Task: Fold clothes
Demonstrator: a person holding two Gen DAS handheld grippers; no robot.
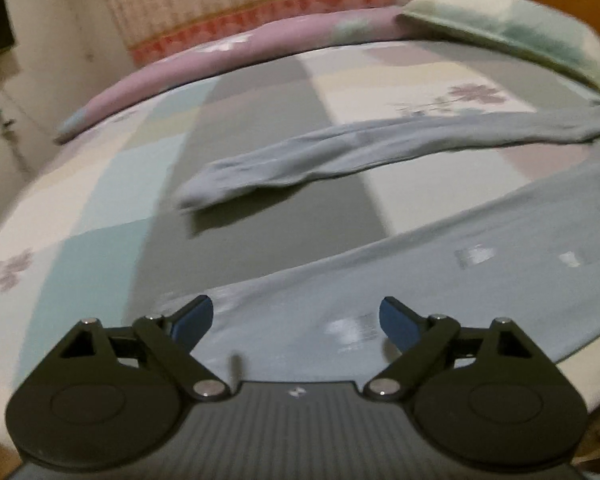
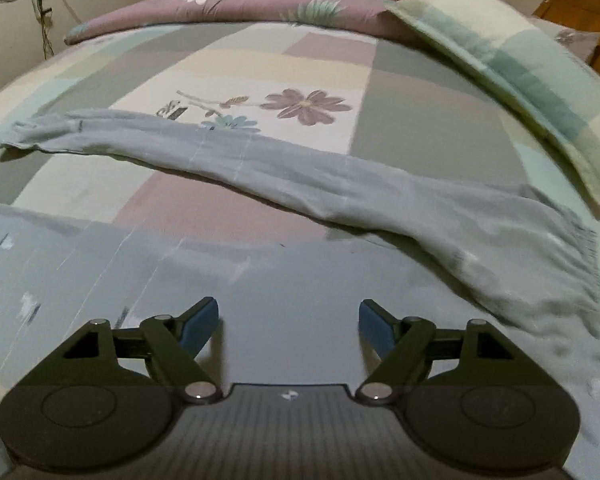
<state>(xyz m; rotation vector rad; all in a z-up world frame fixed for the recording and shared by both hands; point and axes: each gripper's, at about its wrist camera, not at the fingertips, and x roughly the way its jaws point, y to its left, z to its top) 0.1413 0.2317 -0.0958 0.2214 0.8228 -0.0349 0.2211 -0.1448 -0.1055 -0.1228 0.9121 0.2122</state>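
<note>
Across the near half of the bed (image 1: pixel 112 184) lay a pale blue shirt (image 1: pixel 440 272), spread flat on the patchwork sheet. Its body covered the near edge of the mattress, and one long sleeve (image 1: pixel 340 152) stretched leftward over the grey and cream squares, the cuff ending well short of the bed's left side. In the right wrist view the same sleeve (image 2: pixel 284 172) ran from the far left down to the near right, where it joined the shirt (image 2: pixel 292 292) at a rumpled, frayed-looking edge.

The left claw (image 1: pixel 296 320) hovered over the shirt's near hem, its blue-padded fingers (image 1: pixel 192 320) spread wide with nothing between them. The right claw (image 2: pixel 288 320) hung over the shirt's flat body, likewise spread apart and empty; whether either touched the cloth could not be told.

Between body and sleeve a wedge of bare sheet stayed open, widening toward the left. Beyond the sleeve the sheet was clear up to a long mauve bolster (image 2: pixel 228 8) along the far edge. A green-and-cream pillow (image 2: pixel 512 80) lay aslant at the far right, near the shoulder end of the sleeve but apart from it. A patterned curtain (image 1: pixel 240 4) hung behind the bolster, and a wooden headboard (image 2: pixel 576 12) showed at the far right.
</note>
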